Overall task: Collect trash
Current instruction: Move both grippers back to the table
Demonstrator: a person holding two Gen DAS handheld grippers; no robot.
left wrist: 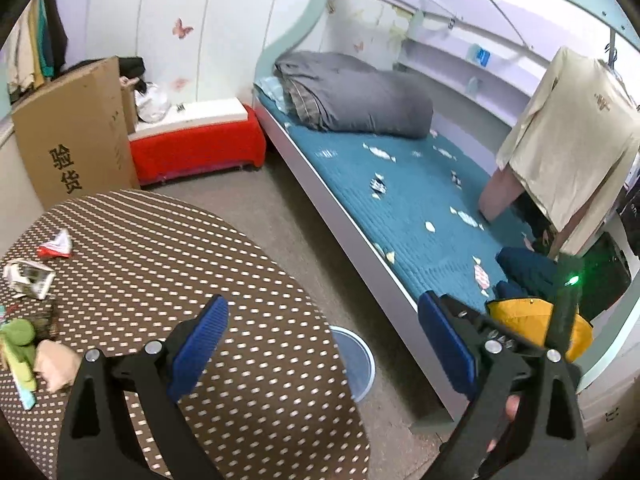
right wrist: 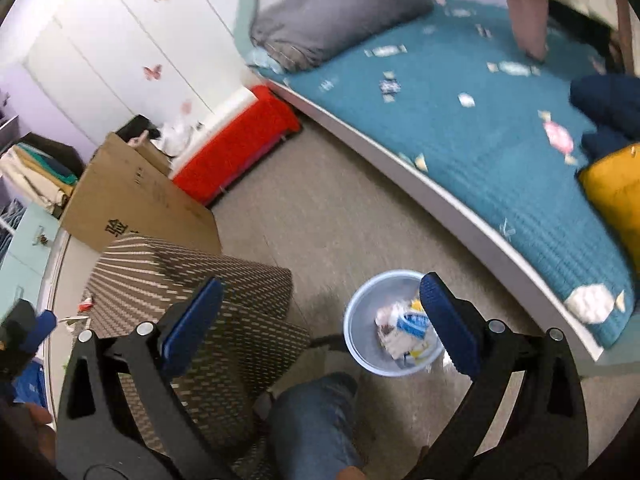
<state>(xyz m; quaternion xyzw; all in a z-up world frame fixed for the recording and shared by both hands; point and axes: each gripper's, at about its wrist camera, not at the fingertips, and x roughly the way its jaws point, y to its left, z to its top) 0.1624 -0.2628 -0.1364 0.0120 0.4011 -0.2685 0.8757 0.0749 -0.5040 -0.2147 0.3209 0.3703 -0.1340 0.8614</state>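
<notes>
Right wrist view shows your right gripper (right wrist: 322, 322) with its blue pads spread wide and nothing between them, poised above the bin (right wrist: 362, 320) on the floor beside the table (right wrist: 192, 264). Wrappers already lie inside that bin. Your left gripper (left wrist: 324, 340) also stands wide and empty over the table's near edge. More trash waits on the table: a red-and-white wrapper (left wrist: 56, 249) and a crumpled packet (left wrist: 30, 278) at the far side from the bin. I'd take the packet next; come down squarely over it, close fully, then carry it well over the bin's rim before releasing.
</notes>
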